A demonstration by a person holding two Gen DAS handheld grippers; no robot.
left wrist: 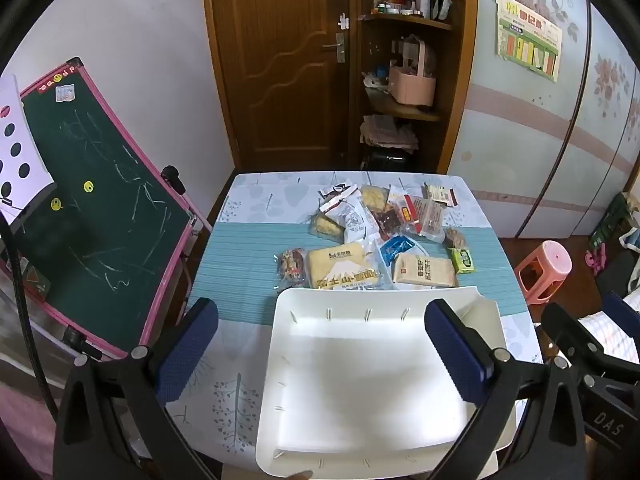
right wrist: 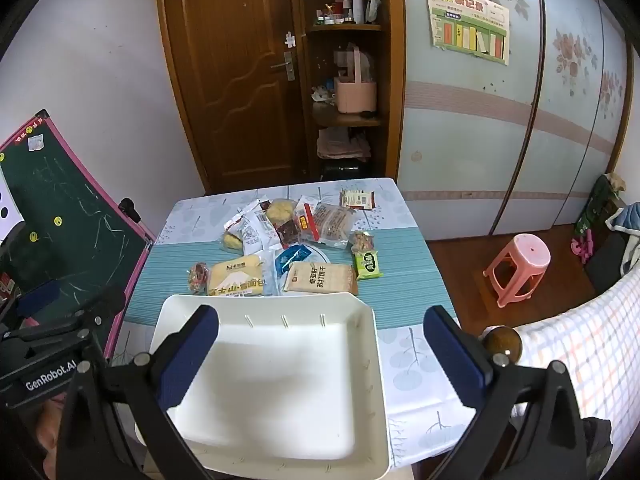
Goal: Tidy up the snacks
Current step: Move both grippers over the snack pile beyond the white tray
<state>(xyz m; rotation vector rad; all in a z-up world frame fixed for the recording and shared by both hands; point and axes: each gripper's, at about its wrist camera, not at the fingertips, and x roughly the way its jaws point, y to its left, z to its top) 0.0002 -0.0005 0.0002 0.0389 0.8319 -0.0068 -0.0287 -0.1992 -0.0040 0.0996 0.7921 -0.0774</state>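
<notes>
Snacks heaped beyond left gripper, untouched

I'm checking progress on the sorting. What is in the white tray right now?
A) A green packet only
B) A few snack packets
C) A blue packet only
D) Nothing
D: the white tray shows only its bare floor, while the snack packets all lie on the table beyond its far rim.
</notes>
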